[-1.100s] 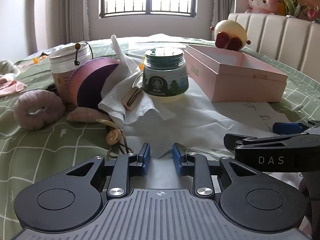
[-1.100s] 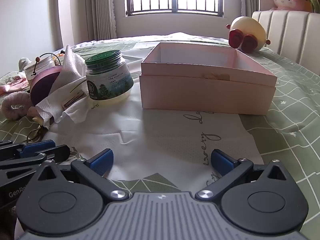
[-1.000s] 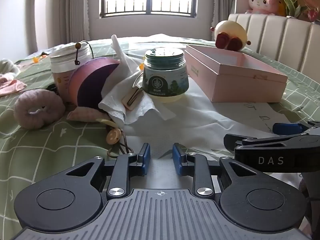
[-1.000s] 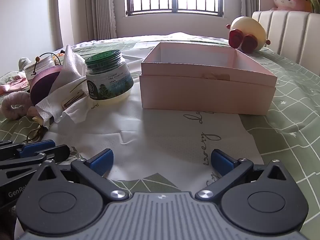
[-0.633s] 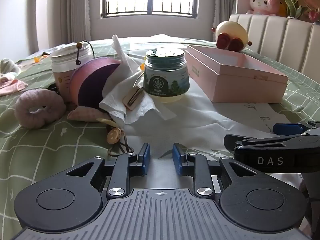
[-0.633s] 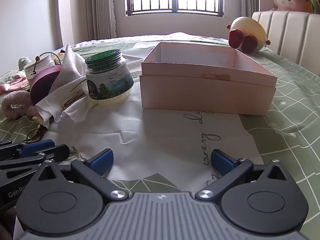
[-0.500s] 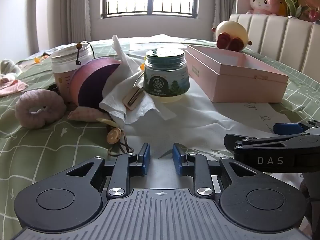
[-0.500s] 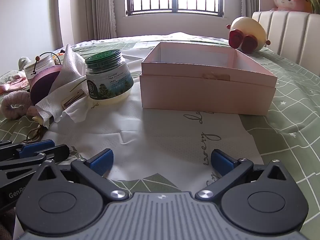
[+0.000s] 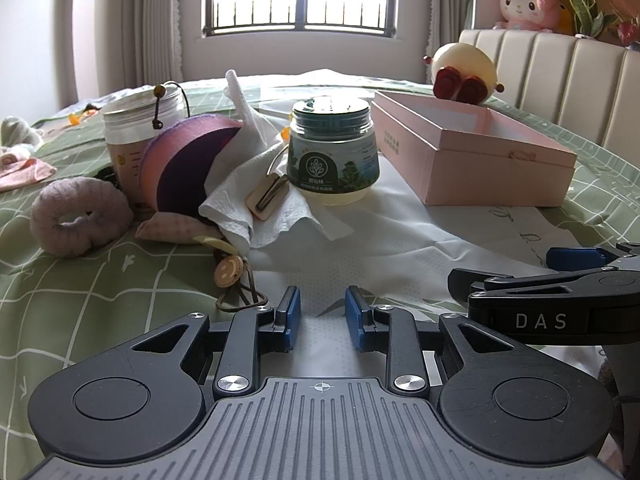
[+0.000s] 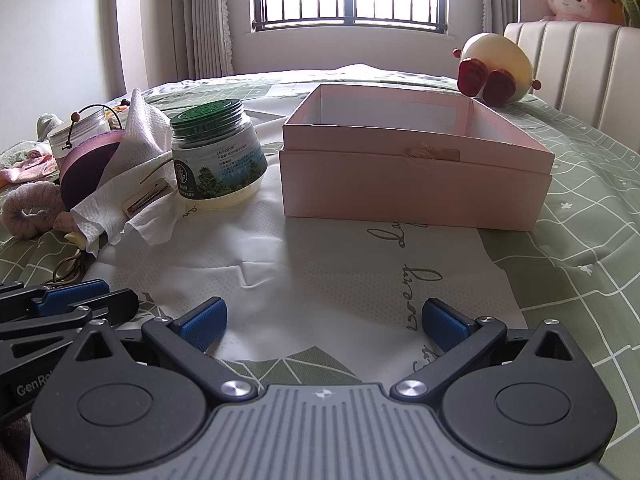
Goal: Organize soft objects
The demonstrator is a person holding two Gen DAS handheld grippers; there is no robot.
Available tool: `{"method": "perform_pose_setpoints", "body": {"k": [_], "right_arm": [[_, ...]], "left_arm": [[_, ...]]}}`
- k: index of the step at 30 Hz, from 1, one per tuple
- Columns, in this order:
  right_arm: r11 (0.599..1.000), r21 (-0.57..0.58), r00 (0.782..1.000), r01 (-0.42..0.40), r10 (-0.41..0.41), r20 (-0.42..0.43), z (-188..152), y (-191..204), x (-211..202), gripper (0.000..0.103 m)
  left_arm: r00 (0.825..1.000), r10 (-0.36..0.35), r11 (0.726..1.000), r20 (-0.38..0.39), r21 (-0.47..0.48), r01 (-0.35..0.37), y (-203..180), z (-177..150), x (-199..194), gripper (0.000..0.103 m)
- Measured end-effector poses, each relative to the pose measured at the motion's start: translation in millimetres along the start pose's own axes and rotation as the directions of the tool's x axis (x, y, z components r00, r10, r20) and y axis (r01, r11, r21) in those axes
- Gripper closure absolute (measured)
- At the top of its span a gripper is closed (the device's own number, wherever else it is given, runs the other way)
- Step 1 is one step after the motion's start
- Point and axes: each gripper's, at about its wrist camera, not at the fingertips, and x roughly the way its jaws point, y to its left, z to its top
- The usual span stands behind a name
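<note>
left tongs (image 9: 319,310): narrow gap between the blue pads, nothing gripped, low over white printed sheet (image 9: 384,240) on the bed.
right tongs (image 10: 323,322): spread wide, empty.
soft stuff: fuzzy mauve ring scrunchie (image 9: 80,216), crumpled white tissue (image 9: 256,184), purple-pink fabric pouch (image 9: 188,160), all piled left of green-lidded jar (image 9: 334,156).
target: open pink cardboard box (image 10: 416,168), looks empty, right of jar.
step: pre-grasp, nothing picked yet.
next: probably left tongs widen, reach scrunchie, carry to box.
</note>
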Motion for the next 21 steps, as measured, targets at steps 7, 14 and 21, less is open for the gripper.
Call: {"method": "perform_pose_setpoints", "body": {"k": [7, 14, 21], "right_arm": [[1.000, 0.000, 1.000, 0.000, 0.000, 0.000, 0.0, 0.2, 0.0, 0.000], [1.000, 0.000, 1.000, 0.000, 0.000, 0.000, 0.0, 0.3, 0.3, 0.000], [1.000, 0.000, 1.000, 0.000, 0.000, -0.001, -0.2, 0.5, 0.5, 0.000]], "left_arm": [[1.000, 0.001, 1.000, 0.000, 0.002, -0.001, -0.1, -0.2, -0.2, 0.074], [1.000, 0.008, 1.000, 0.002, 0.010, -0.008, -0.8, -0.6, -0.6, 0.074], [1.000, 0.012, 1.000, 0.003, 0.016, -0.012, -2.0, -0.8, -0.4, 0.074]]}}
